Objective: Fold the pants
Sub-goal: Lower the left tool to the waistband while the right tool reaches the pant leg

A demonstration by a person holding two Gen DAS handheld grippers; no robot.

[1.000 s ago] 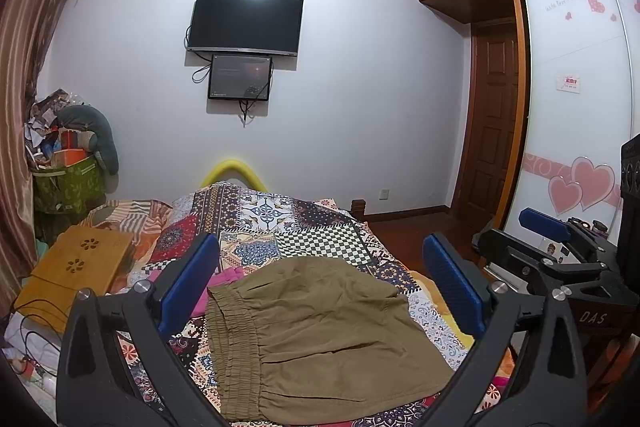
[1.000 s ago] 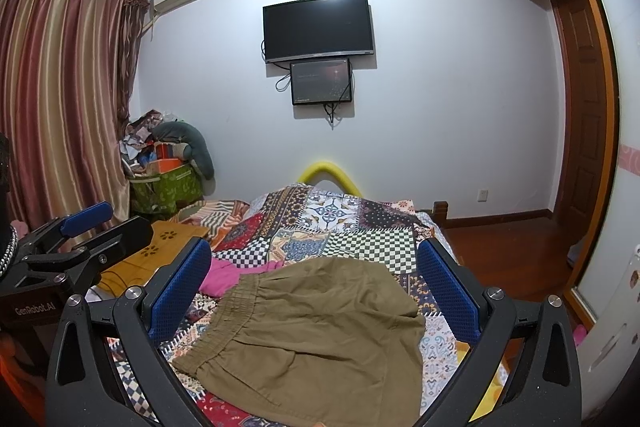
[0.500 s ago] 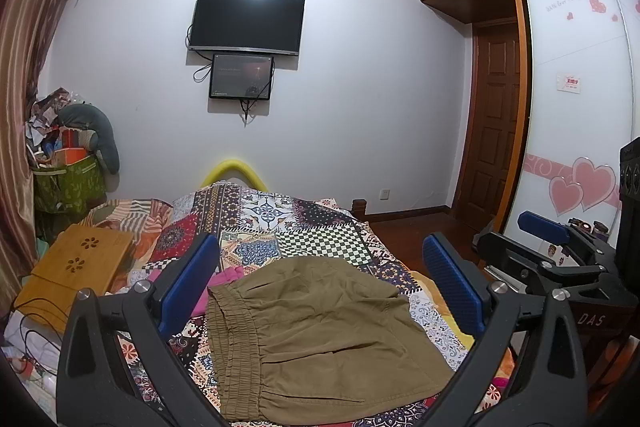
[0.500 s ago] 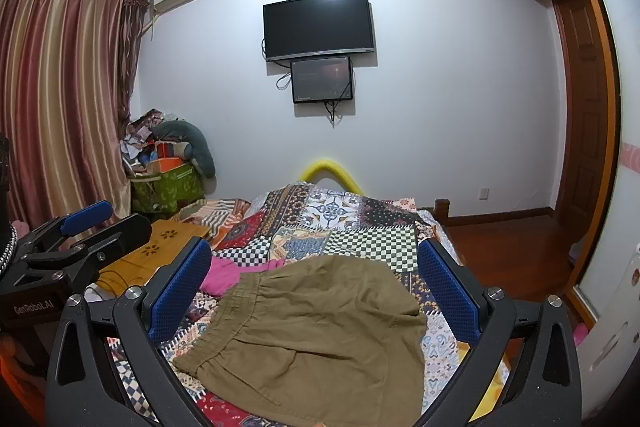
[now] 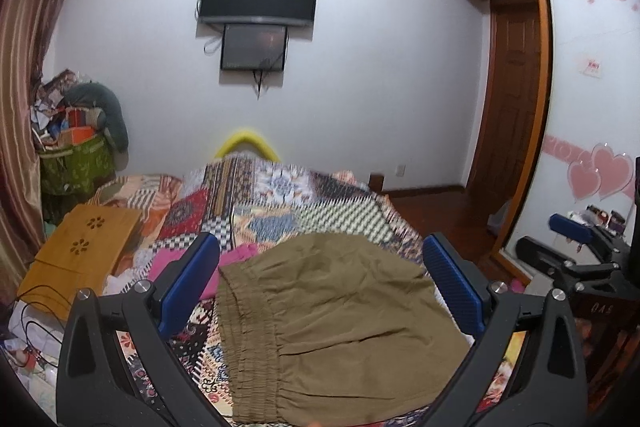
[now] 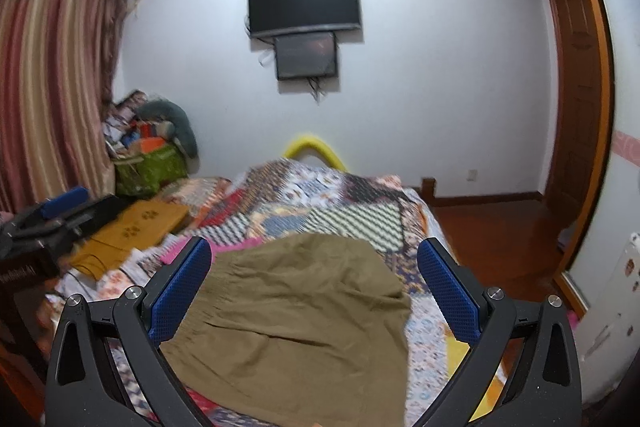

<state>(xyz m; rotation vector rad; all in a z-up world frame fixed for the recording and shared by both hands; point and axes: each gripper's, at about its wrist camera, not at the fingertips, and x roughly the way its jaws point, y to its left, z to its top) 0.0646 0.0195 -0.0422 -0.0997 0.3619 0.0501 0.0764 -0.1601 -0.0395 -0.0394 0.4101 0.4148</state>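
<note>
The pants (image 5: 332, 327) are laid flat on the bed (image 5: 280, 195). Above the pants, both grippers' fingers (image 5: 188, 283) (image 6: 448, 291) are spread wide, empty.

Olive pants (image 6: 296, 311) lying flat on a patchwork bed (image 6: 336, 199), right gripper (image 6: 314, 301) above them, jaws spread wide, empty
</note>
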